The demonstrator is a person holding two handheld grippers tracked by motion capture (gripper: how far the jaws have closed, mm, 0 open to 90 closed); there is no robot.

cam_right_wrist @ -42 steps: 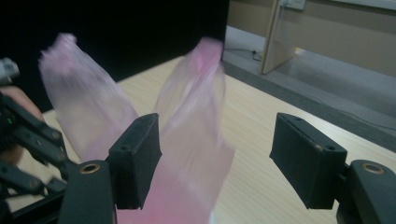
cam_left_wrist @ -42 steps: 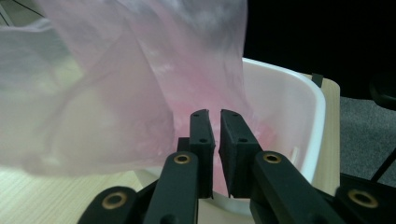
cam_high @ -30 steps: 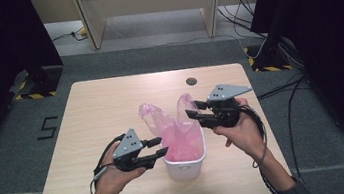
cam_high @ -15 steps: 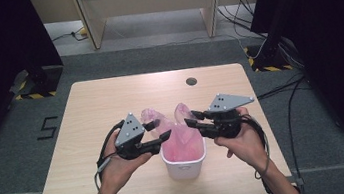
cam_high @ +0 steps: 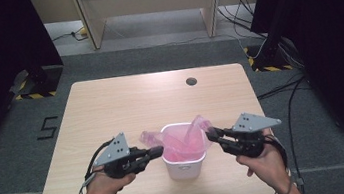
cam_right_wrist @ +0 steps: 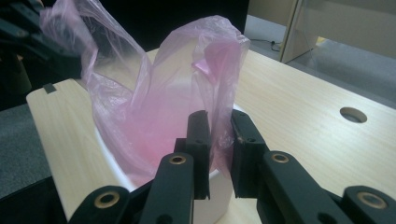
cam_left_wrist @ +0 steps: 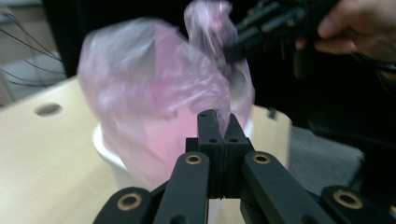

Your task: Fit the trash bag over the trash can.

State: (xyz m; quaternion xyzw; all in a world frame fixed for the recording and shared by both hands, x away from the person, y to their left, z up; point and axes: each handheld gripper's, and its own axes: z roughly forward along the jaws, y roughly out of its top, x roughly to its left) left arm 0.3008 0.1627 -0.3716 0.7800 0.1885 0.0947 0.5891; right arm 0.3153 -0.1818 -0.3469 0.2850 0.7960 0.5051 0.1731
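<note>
A thin pink plastic bag (cam_high: 182,141) sits inside a small white bin (cam_high: 185,166) near the table's front edge. Its two top flaps stick up above the rim. My left gripper (cam_high: 159,152) is at the bin's left side with its jaws pressed together (cam_left_wrist: 218,125) on the bag's near edge (cam_left_wrist: 154,93). At the bin's right side, my right gripper (cam_high: 210,134) has its jaws closed on a bunched fold of the bag (cam_right_wrist: 187,93), with a narrow gap between the pads (cam_right_wrist: 200,135). The bin (cam_right_wrist: 217,186) shows just below those jaws.
The light wooden table (cam_high: 126,108) has a round cable hole (cam_high: 191,81) at the back. Wooden furniture legs and loose cables are on the grey floor behind the table. Dark curtains hang at both sides.
My right gripper has come down and to the right with the bag's flap, so the bag sits lower and wider over the bin. My left gripper has moved in to the bin's left rim.
</note>
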